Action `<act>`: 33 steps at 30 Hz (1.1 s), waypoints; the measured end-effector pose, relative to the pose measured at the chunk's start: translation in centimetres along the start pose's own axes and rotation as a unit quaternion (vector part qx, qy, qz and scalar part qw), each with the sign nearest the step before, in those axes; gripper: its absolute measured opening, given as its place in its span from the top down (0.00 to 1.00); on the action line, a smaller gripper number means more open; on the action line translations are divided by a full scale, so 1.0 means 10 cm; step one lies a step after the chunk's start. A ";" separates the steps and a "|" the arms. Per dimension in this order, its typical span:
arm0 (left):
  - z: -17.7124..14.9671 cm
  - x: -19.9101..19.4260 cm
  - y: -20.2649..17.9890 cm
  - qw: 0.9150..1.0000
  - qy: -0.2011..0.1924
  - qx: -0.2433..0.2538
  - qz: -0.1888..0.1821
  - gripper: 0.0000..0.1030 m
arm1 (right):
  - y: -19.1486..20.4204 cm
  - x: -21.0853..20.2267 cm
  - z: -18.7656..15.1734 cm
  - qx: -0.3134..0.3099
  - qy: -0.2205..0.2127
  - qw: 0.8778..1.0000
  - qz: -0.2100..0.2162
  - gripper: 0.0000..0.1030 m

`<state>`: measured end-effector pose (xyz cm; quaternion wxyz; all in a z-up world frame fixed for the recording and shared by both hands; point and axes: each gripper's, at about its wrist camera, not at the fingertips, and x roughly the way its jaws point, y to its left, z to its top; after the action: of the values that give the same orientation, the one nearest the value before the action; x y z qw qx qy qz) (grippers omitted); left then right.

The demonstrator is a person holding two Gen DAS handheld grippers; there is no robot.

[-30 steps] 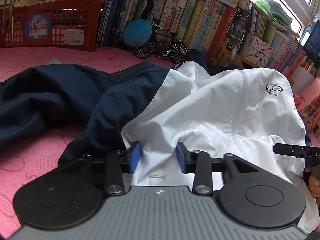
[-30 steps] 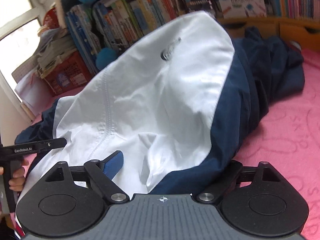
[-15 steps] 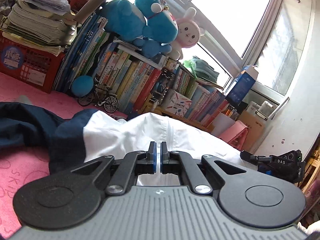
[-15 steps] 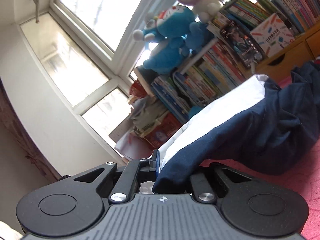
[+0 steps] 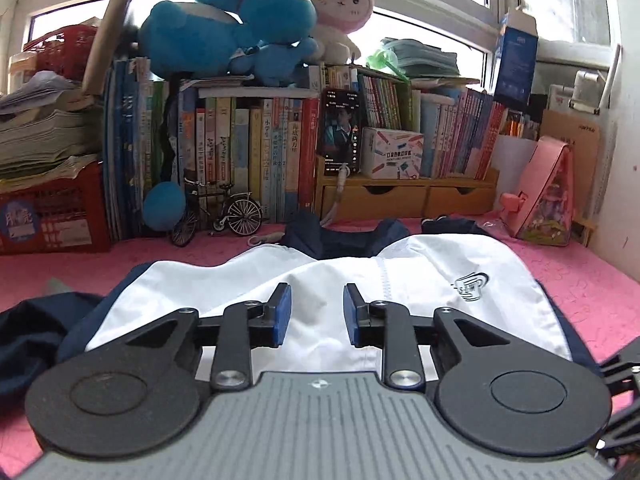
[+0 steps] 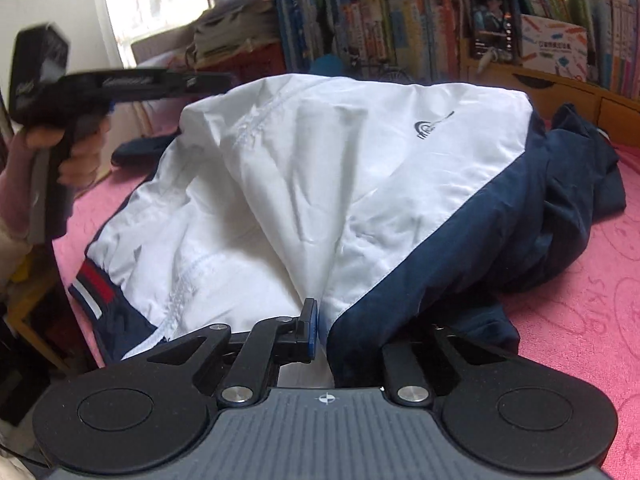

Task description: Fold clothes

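Pinching a bunched fold of the jacket (image 6: 360, 168) where white cloth meets navy, the right tongs (image 6: 320, 336) are closed on the fabric, with only the left blue pad (image 6: 312, 332) showing and the other buried under the navy panel. The left tongs (image 5: 316, 316) stand wide apart above the white chest panel, gripping nothing, blue pads (image 5: 283, 312) facing each other. The jacket lies spread on the pink surface (image 5: 580, 280), logo (image 5: 472, 282) up, navy sleeves trailing off to either side. Behind it stand a row of books (image 5: 256, 152), a toy bicycle (image 5: 218, 216) and plush toys (image 5: 224, 24) on top.
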<state>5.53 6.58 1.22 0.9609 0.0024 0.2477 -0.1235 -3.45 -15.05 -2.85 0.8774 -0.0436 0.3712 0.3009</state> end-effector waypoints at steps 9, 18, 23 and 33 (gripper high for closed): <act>-0.35 0.52 0.05 0.996 0.081 -0.030 -0.018 0.67 | -0.37 -0.50 0.22 0.035 -0.051 0.997 0.035 0.69; -0.32 0.52 -0.20 0.995 0.088 0.038 0.011 0.50 | -1.00 -1.01 0.60 0.090 -0.149 0.979 0.106 0.32; -0.30 0.54 -0.17 0.995 0.090 0.033 0.009 0.48 | -1.32 -0.69 1.04 0.121 -0.158 0.977 -0.076 0.16; -0.28 0.55 -0.13 0.995 0.092 0.026 0.013 0.43 | -2.24 0.63 1.39 0.202 -0.048 0.924 -0.320 0.90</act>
<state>8.58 4.15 -3.77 0.9351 0.0423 0.3317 -0.1171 21.16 -26.02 -0.40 0.9338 0.0326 0.3481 -0.0761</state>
